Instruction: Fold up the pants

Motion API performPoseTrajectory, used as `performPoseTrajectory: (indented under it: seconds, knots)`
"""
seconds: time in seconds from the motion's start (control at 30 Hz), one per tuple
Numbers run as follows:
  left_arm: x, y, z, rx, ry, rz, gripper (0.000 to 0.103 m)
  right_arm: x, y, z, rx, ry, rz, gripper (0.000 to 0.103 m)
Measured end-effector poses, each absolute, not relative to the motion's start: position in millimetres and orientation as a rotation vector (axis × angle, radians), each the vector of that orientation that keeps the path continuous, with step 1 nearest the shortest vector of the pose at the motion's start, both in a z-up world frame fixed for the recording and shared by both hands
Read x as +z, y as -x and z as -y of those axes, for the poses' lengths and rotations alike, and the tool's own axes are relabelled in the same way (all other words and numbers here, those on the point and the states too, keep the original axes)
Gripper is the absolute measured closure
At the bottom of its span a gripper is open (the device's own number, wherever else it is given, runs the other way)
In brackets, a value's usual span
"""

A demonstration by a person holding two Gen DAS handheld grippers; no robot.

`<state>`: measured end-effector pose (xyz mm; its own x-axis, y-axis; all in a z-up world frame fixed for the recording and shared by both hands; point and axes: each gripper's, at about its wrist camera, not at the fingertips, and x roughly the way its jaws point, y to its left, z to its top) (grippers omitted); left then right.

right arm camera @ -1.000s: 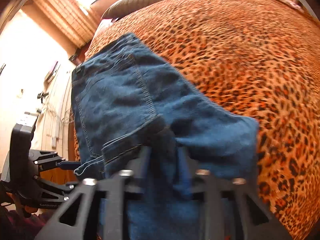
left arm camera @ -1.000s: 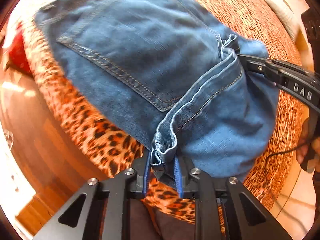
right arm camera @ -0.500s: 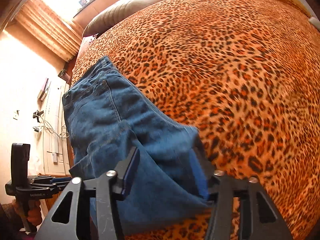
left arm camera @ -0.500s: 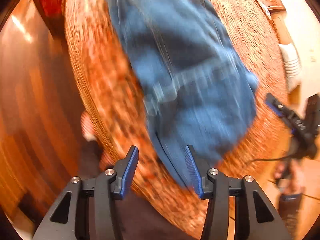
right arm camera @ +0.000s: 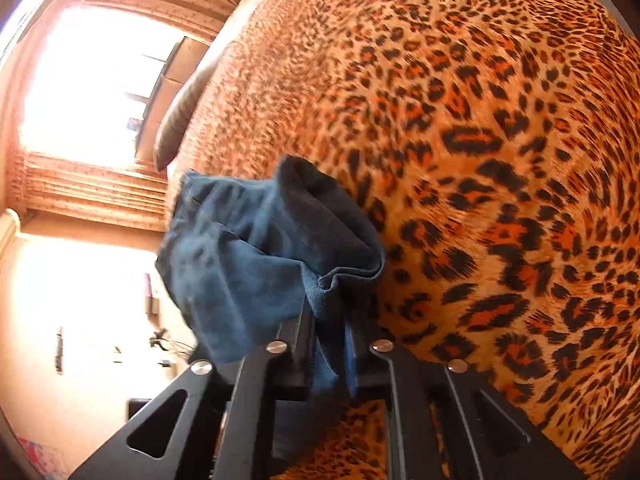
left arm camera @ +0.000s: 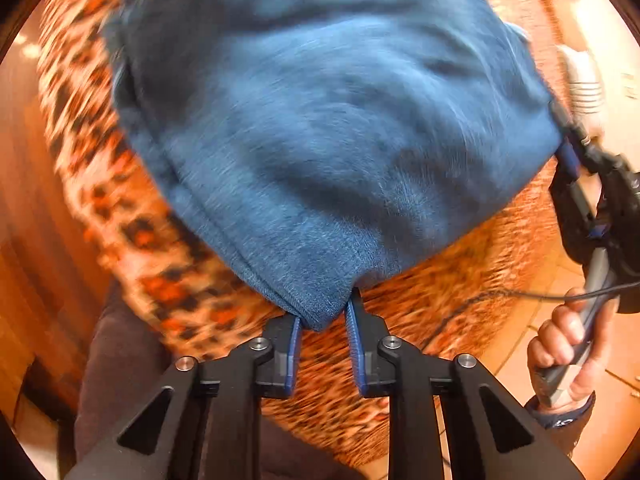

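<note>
While the jeans [left arm camera: 328,128] lie on leopard bedding [right arm camera: 480,120], each closing gripper (left [left arm camera: 323,322], right [right arm camera: 326,336]) pinches denim.

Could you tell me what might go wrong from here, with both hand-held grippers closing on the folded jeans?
The left hand-held gripper, jaws closing, has only the tip of a jeans corner between them, so the layers may slip out. The right hand-held gripper, also closing, bunches a thick wad of denim, which could crease the fold. Lifted unevenly, the fold may open over the leopard bedspread.
</note>
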<state>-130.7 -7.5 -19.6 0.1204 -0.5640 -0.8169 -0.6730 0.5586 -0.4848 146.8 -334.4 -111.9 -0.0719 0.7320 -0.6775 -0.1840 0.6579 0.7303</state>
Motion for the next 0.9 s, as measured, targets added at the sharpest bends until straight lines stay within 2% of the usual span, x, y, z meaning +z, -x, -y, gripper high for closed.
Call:
performPoseTrajectory:
  seconds: [0.07,0.2,0.23,0.27,0.3,0.47,0.5,0.57,0.7,0.83,0.9]
  knots:
    - [-12,124,14,0.122,0.969,-1.565,0.084,-91,-155,325,0.844,-0.429,-1.393,0.092]
    - [-15,130,7,0.138,0.989,-1.617,0.083,-126,-154,310,0.748,-0.116,-1.487,0.092]
    - [-13,131,3,0.133,0.999,-1.621,0.083,-130,-153,315,0.731,-0.086,-1.496,0.087]
    - [-12,133,-1,0.117,1.009,-1.623,0.083,-132,-152,318,0.725,-0.084,-1.507,0.078]
    - [-6,135,-3,0.091,1.024,-1.616,0.083,-131,-152,324,0.717,-0.085,-1.507,0.075]
    - [35,147,-37,0.121,0.902,-1.486,0.082,-83,-161,328,0.76,-0.084,-1.355,0.071]
    - [41,147,-50,0.16,0.901,-1.445,0.073,-70,-162,322,0.81,-0.09,-1.339,0.067]
    - [48,144,-85,0.276,0.918,-1.37,0.062,-59,-158,296,0.903,-0.051,-1.337,0.043]
    - [36,127,-124,0.359,0.956,-1.369,0.063,-68,-138,229,0.993,0.099,-1.351,0.042]
    - [10,101,-113,0.355,0.95,-1.424,0.063,-98,-131,193,0.964,0.284,-1.342,0.042]
    - [5,93,-114,0.354,0.908,-1.454,0.066,-112,-129,190,0.992,0.378,-1.367,0.049]
